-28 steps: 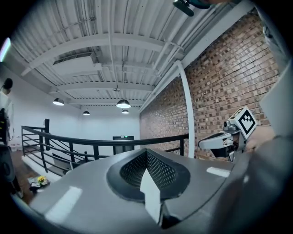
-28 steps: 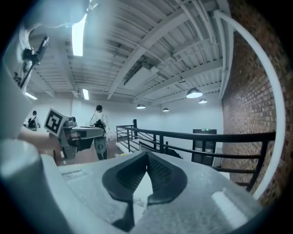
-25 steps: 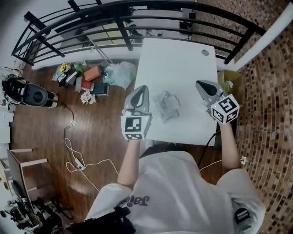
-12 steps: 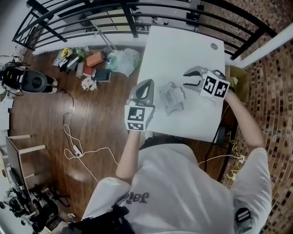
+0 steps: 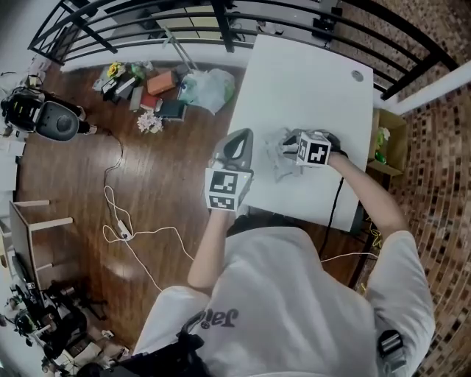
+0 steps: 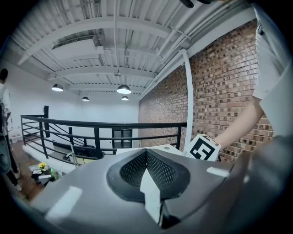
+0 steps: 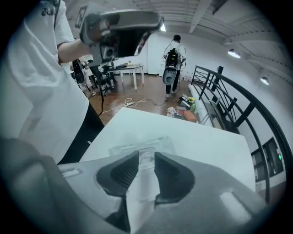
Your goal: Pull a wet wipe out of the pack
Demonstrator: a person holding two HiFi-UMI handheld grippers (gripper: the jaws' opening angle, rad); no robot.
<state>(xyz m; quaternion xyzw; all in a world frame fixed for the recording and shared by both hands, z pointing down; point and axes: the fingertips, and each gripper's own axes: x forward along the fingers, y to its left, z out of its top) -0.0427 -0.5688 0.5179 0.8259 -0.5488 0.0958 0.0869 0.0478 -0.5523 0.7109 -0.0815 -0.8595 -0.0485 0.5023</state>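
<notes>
A crumpled clear wet-wipe pack (image 5: pixel 282 163) lies on the white table (image 5: pixel 309 81), near its front edge. My right gripper (image 5: pixel 289 142) points steeply down right over the pack. Its jaws stand apart and are closing. In the right gripper view the pack (image 7: pixel 137 145) lies just below the right gripper (image 7: pixel 146 155), its top flap showing in the gap, and the pads do not press on it. My left gripper (image 5: pixel 238 137) hovers at the table's left edge, beside the pack. The left gripper (image 6: pixel 146 153) is shut on nothing and points towards the railing.
A black railing (image 5: pixel 221 15) runs behind the table. Bags and books (image 5: pixel 158 92) lie on the wooden floor to the left, and a cardboard box (image 5: pixel 383 140) stands to the right. A cable with a power strip (image 5: pixel 121 234) trails across the floor. A person (image 7: pixel 171 64) stands far off.
My right gripper has swung down and leftwards from the table's right side to just above the pack, and its jaws have come apart. The left gripper has sunk a little.
</notes>
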